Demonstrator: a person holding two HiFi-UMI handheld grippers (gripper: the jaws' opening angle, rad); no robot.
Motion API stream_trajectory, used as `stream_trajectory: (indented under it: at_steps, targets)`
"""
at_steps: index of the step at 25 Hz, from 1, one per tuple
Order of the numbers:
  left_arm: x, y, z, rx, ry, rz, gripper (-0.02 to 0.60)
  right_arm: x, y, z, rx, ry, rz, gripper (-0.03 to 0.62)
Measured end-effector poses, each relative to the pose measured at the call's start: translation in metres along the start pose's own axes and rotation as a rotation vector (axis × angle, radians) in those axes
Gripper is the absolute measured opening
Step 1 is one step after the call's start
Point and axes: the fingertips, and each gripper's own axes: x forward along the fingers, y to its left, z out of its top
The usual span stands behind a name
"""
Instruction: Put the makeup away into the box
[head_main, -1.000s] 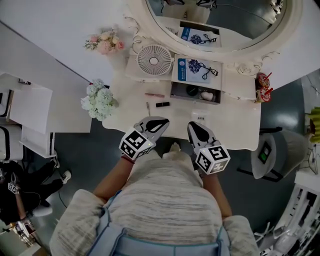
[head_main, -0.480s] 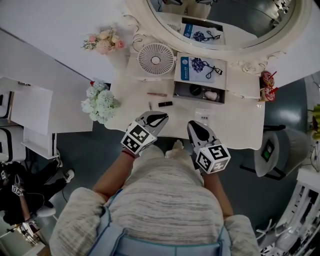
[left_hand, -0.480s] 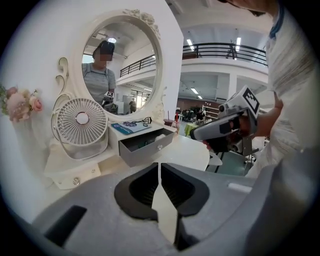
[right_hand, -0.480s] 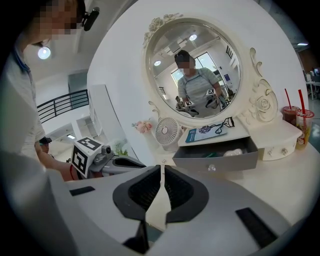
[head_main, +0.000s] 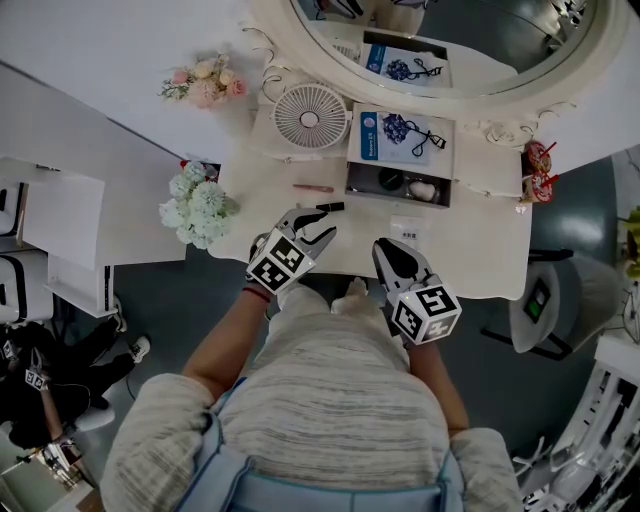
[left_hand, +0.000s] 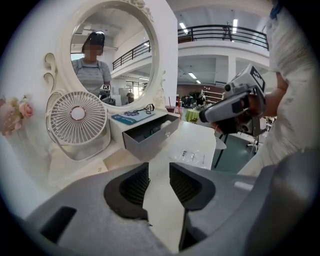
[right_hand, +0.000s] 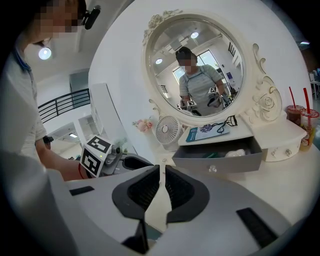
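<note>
On the white dressing table a black lipstick (head_main: 330, 207) and a pink pencil (head_main: 313, 188) lie left of the open grey drawer box (head_main: 397, 197); a dark round item and a pale one sit inside it. My left gripper (head_main: 315, 223) hovers just in front of the lipstick. Its jaws have just been opening and stand open, and in the left gripper view only bare tabletop shows between them (left_hand: 159, 170). My right gripper (head_main: 384, 248) is at the table's front edge, shut and empty, pointing at the drawer box (right_hand: 220, 159).
A white fan (head_main: 310, 113) stands behind the pencil, and a booklet (head_main: 400, 135) lies on the box top. White flowers (head_main: 200, 208) are at the table's left edge, a small clear packet (head_main: 405, 232) is near the front, and cups with straws (head_main: 530, 175) stand at the right.
My left gripper moved forward over the table toward the black lipstick, dipped, and its jaws went from shut to open. It now covers a thin stick. The right gripper stayed put.
</note>
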Motion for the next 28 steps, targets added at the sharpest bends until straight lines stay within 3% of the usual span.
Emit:
stream_trajectory:
  at_steps: [4, 9, 16, 28]
  targets:
    - [0.011, 0.004, -0.009, 0.031, 0.058, -0.005, 0.157, 0.002, -0.002, 0.001, 0.004, 0.0, 0.001, 0.011]
    - [0.023, 0.012, -0.017, 0.098, 0.117, -0.017, 0.16, 0.003, -0.002, 0.001, 0.004, 0.001, 0.004, 0.011]
    - [0.044, 0.026, -0.034, 0.253, 0.232, -0.019, 0.16, 0.003, -0.003, -0.002, 0.002, 0.003, 0.003, 0.011]
    - [0.075, 0.036, -0.058, 0.286, 0.356, -0.037, 0.158, 0.0, -0.005, -0.003, 0.007, 0.003, -0.008, 0.011]
